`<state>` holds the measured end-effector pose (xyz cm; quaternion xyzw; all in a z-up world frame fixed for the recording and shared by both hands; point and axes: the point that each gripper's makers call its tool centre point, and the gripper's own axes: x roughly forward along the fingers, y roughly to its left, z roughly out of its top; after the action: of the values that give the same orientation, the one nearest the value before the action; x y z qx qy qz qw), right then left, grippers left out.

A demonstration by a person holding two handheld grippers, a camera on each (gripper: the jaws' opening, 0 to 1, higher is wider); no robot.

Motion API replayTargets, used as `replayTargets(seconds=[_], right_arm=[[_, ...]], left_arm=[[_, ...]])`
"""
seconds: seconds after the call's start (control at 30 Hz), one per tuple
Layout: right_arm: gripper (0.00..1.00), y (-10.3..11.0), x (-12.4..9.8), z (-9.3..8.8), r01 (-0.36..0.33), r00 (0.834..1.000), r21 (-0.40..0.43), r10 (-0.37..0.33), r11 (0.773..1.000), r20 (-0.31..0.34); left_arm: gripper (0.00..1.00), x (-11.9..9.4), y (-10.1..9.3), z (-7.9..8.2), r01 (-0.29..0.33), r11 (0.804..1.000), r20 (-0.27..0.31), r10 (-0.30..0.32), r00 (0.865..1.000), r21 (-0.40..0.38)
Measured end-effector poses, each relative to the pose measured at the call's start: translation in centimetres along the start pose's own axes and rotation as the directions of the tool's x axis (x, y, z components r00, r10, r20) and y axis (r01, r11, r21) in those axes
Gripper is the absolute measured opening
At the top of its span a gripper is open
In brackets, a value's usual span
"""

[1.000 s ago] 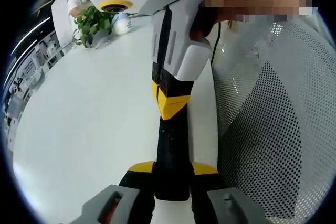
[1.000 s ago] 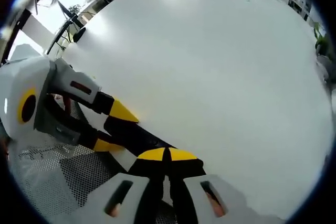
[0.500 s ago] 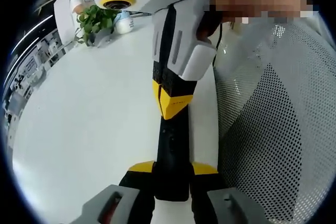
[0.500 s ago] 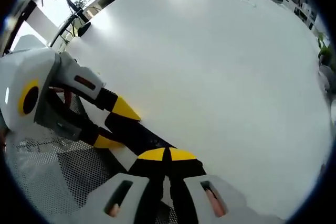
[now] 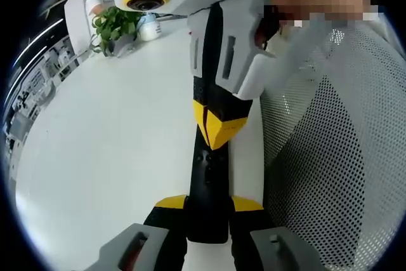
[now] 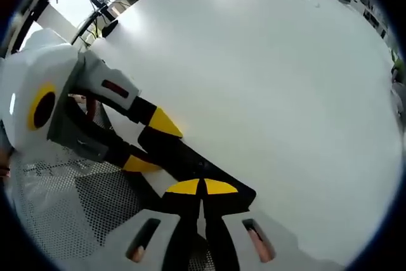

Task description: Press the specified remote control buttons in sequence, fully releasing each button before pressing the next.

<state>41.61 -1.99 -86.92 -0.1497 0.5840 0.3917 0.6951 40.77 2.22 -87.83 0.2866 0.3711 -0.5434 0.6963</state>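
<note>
The slim black remote control (image 5: 207,188) lies lengthwise between the yellow-tipped jaws of the left gripper (image 5: 209,204), which are closed against its two long sides and hold it just above the round white table (image 5: 108,138). Its far end points away from the camera, and small dark buttons show on its top face.

The right gripper (image 5: 219,132) comes down from above in the left gripper view, its white body sloping over the remote. Its two yellow tips are pressed together into a single point. That point sits on the remote's top face near the far end; whether it presses a button or merely touches cannot be told. In the right gripper view the same closed pair (image 6: 202,187) meets over the remote (image 6: 190,163), with the left gripper (image 6: 149,141) reaching in from the left and clamping the remote's other end.

The remote hangs close to the table's near edge. Just beside that edge stands a grey mesh chair back (image 5: 330,157), leaving little room on that side. The tabletop (image 6: 273,93) stretches wide and bare on the other side. A small green potted plant (image 5: 114,26) stands well apart near the far rim.
</note>
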Motion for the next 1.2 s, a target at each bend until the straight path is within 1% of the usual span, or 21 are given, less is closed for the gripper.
replayTargets(seconds=[0.2,0.4,0.7,0.83,1.03,1.2], right_arm=[[0.00,-0.19,0.08,-0.03,-0.006,1.000,0.040,0.006,0.999,-0.002],[0.00,-0.05,0.02,-0.05,0.002,1.000,0.007,-0.002,1.000,-0.003],[0.00,-0.01,-0.03,-0.08,0.003,1.000,0.002,-0.003,1.000,-0.010],[0.00,0.06,0.04,-0.06,0.012,1.000,-0.019,-0.013,1.000,-0.014],[0.00,-0.08,0.01,-0.11,-0.013,1.000,0.025,0.013,1.000,-0.007],[0.00,0.05,0.02,-0.09,-0.003,1.000,0.004,0.003,1.000,-0.010]], left_arm=[[0.25,0.05,-0.01,0.01,0.000,1.000,-0.002,0.000,1.000,-0.002],[0.25,0.00,-0.09,0.04,-0.003,1.000,-0.005,0.003,1.000,-0.004],[0.25,0.05,-0.09,0.05,-0.009,1.000,-0.010,0.009,1.000,-0.003],[0.25,0.05,-0.10,0.05,-0.011,1.000,-0.012,0.011,1.000,-0.006],[0.25,0.03,-0.13,0.08,-0.014,1.000,-0.014,0.013,1.000,-0.010],[0.25,0.01,-0.14,0.09,-0.013,1.000,-0.014,0.013,1.000,-0.007]])
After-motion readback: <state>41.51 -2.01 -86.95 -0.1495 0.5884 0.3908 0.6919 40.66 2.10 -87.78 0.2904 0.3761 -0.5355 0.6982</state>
